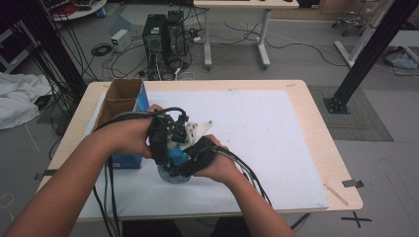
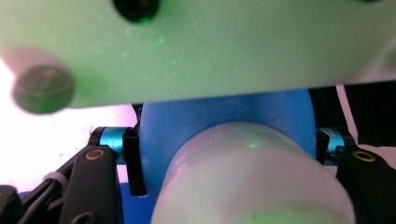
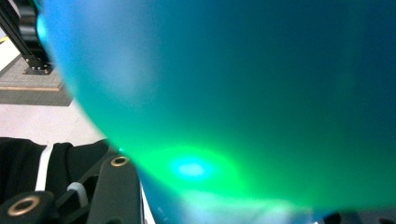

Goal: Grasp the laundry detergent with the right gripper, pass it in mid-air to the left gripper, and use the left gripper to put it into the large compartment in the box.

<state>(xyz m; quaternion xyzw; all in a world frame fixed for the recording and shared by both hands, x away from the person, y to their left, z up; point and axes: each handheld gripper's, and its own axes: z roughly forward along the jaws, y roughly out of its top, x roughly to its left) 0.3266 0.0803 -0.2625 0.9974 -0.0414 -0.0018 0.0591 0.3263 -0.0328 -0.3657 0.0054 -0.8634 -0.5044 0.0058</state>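
A blue bottle point(image 1: 176, 157) with a pale, ribbed cap point(image 2: 247, 182) sits at the middle of the table, between both grippers. My left gripper point(image 1: 162, 140) comes in from the left. In the left gripper view its pads point(image 2: 133, 161) lie against the blue bottle point(image 2: 224, 119) just behind the cap, so my left gripper point(image 2: 229, 154) is shut on it. My right gripper point(image 1: 198, 152) holds the bottle from the right. Up close the blue bottle point(image 3: 243, 84) lies right in front of the right gripper point(image 3: 233, 205), whose jaws stand at either side. Its pale plate point(image 2: 201, 42) crosses the top of the left gripper view.
An open cardboard box point(image 1: 121, 98) with a blue side point(image 1: 142, 101) stands at the table's left, right behind my left hand. A white sheet point(image 1: 262, 128) covers most of the wooden tabletop point(image 1: 321, 143). Cables point(image 1: 106, 197) hang over the near edge. Computer towers point(image 1: 163, 42) stand on the floor beyond.
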